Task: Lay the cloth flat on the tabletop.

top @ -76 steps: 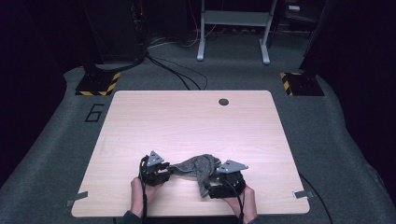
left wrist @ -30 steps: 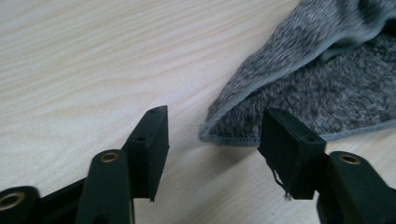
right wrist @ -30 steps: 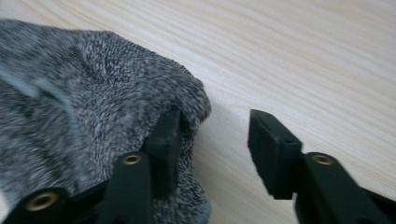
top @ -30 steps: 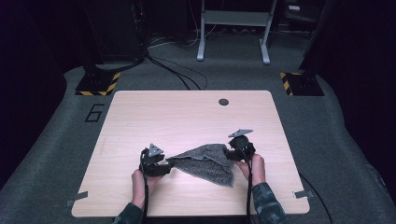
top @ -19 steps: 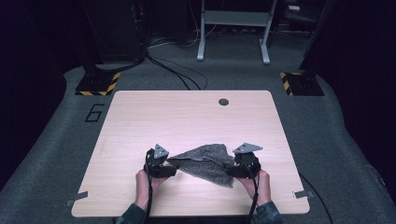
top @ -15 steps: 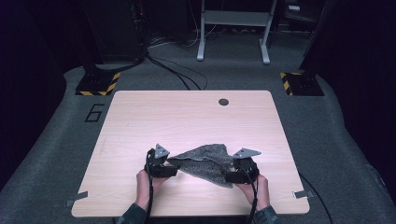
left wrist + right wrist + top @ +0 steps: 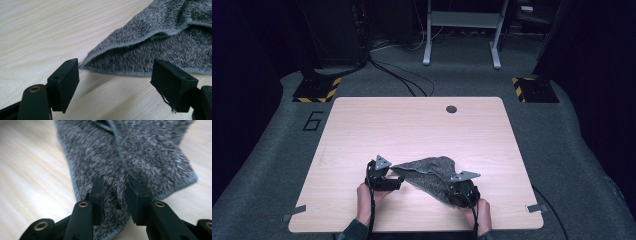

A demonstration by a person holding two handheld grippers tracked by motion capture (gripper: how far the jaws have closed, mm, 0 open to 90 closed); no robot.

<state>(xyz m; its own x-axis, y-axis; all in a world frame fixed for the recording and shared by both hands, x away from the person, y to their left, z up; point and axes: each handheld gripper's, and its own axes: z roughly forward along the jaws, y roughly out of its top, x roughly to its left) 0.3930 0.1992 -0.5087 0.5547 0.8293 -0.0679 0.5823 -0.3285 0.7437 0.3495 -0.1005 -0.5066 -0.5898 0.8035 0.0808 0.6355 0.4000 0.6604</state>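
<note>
Two matte black tools, left tool (image 7: pixel 384 176) and right tool (image 7: pixel 462 189), each topped by a grey three-cornered plate. Blocky rectangular jaw pads with small screw holes; brass-ringed pivots at the linkages. Black cables trailing back. Dark sleeve (image 7: pixel 354 231) at the left wrist.

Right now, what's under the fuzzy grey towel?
Under the grey towel lies the wooden table. The towel is folded over itself, so a lower layer shows beneath the top flap. Whatever sits under its middle is covered.
</note>
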